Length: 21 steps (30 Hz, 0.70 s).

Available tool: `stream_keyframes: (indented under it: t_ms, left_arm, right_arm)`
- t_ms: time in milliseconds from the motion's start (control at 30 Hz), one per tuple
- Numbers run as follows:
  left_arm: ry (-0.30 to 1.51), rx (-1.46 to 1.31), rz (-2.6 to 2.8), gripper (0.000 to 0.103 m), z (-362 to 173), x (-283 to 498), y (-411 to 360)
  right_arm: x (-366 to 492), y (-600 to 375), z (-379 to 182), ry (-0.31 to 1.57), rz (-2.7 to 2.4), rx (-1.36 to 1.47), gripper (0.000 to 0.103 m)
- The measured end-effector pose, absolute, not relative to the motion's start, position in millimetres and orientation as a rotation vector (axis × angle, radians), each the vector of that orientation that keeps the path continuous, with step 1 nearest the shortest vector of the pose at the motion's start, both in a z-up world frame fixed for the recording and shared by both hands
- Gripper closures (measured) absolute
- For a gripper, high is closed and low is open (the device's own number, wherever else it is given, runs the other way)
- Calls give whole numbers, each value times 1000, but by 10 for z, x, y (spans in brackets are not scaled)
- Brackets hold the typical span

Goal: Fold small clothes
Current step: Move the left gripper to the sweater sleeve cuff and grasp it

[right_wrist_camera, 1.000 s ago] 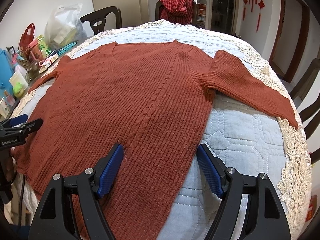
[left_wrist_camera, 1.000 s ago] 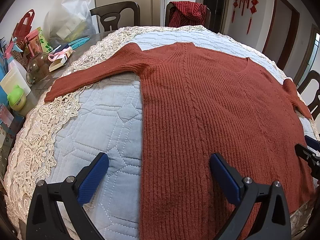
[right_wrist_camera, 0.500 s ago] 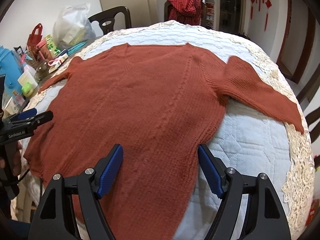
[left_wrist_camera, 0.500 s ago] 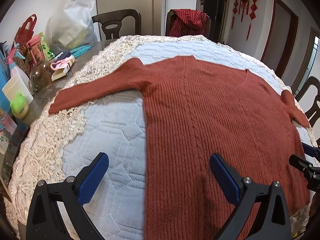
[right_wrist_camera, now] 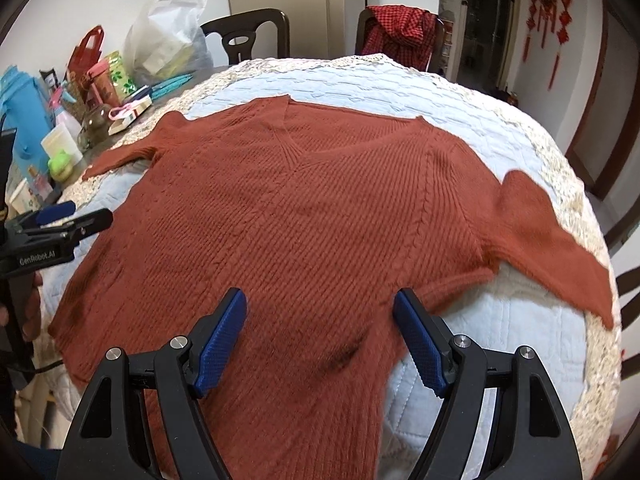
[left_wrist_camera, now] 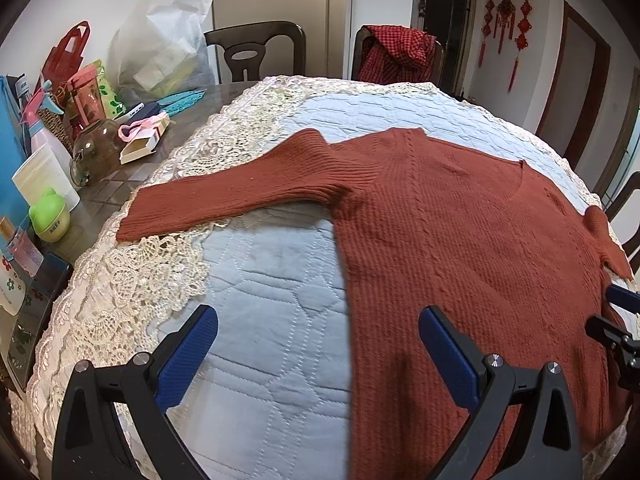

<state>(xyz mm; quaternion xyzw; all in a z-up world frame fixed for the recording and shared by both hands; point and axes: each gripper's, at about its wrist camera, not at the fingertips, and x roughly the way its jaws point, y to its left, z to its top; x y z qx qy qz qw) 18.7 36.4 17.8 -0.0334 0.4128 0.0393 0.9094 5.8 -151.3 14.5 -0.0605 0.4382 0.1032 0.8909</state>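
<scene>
Nothing folded yet. Rust-red ribbed knit sweater (right_wrist_camera: pixel 312 216) lying flat and spread out on the quilted pale-blue cover with lace edge (left_wrist_camera: pixel 256 320) over the worktop, both sleeves out to the sides. Left claw (left_wrist_camera: pixel 318 354) wide apart, empty, over the sweater's side edge. Right claw (right_wrist_camera: pixel 320 336) wide apart, empty, above the sweater's bottom part. All folds still to do.

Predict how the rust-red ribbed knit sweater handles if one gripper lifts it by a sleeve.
The rust-red ribbed knit sweater lies limp and flat on the quilted cover, so it would likely drape and stretch rather than hold shape. Its left sleeve spreads far from the body, so the body probably drags behind. The thick knit looks grippy, unlikely to slip.
</scene>
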Motion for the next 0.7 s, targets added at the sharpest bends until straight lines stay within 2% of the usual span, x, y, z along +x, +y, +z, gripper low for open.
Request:
stream_keyframes:
  t_ms: [200, 533, 600, 700]
  left_arm:
    - [851, -79, 89, 1, 162, 225, 478]
    - [807, -200, 233, 1, 190, 318, 1148]
    - [804, -254, 265, 5, 155, 349, 1357]
    - [834, -353, 285, 17, 42, 434, 1617]
  right_arm:
    - [-78, -1754, 134, 956, 177, -88, 27]
    - [-7, -1537, 319, 859, 232, -88, 27]
    - [53, -1403, 332, 845, 262, -104, 27]
    - [149, -1218, 338, 825, 316, -121, 27]
